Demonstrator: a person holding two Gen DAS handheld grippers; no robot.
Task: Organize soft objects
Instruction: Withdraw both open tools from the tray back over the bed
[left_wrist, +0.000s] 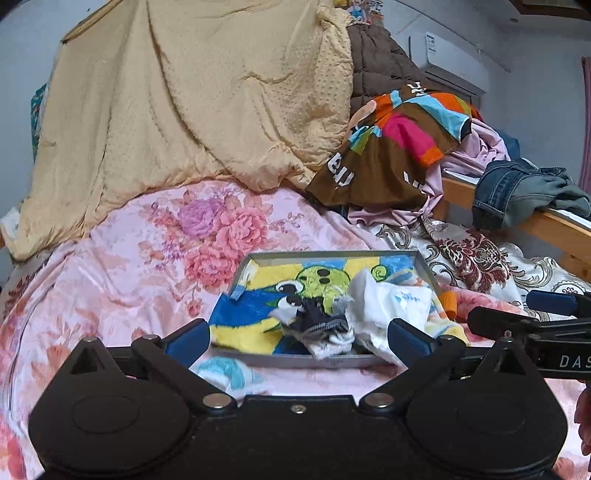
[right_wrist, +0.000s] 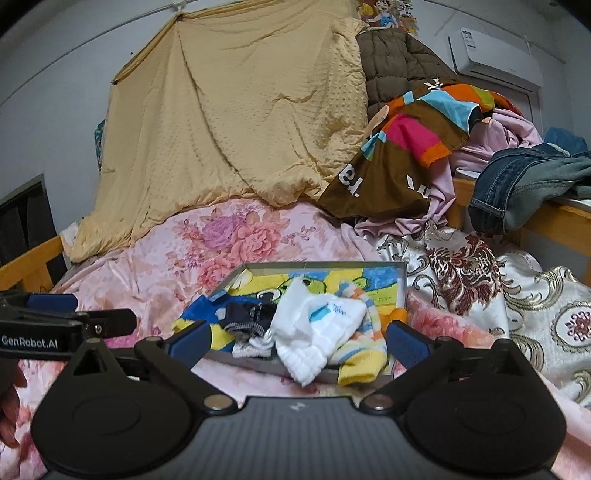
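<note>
Pink floral bedspread (left_wrist: 110, 266) bears a shallow grey metal tray (left_wrist: 424, 264). We see white, navy and striped socks (right_wrist: 317, 325) heaped in it, just ahead of our left gripper (left_wrist: 299, 341) and right gripper (right_wrist: 299, 341), both spread wide, holding nothing.

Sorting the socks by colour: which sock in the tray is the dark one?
The navy sock with the striped cuff, at the left of the pile in the tray. The white sock beside it and the yellow striped sock are light.
</note>
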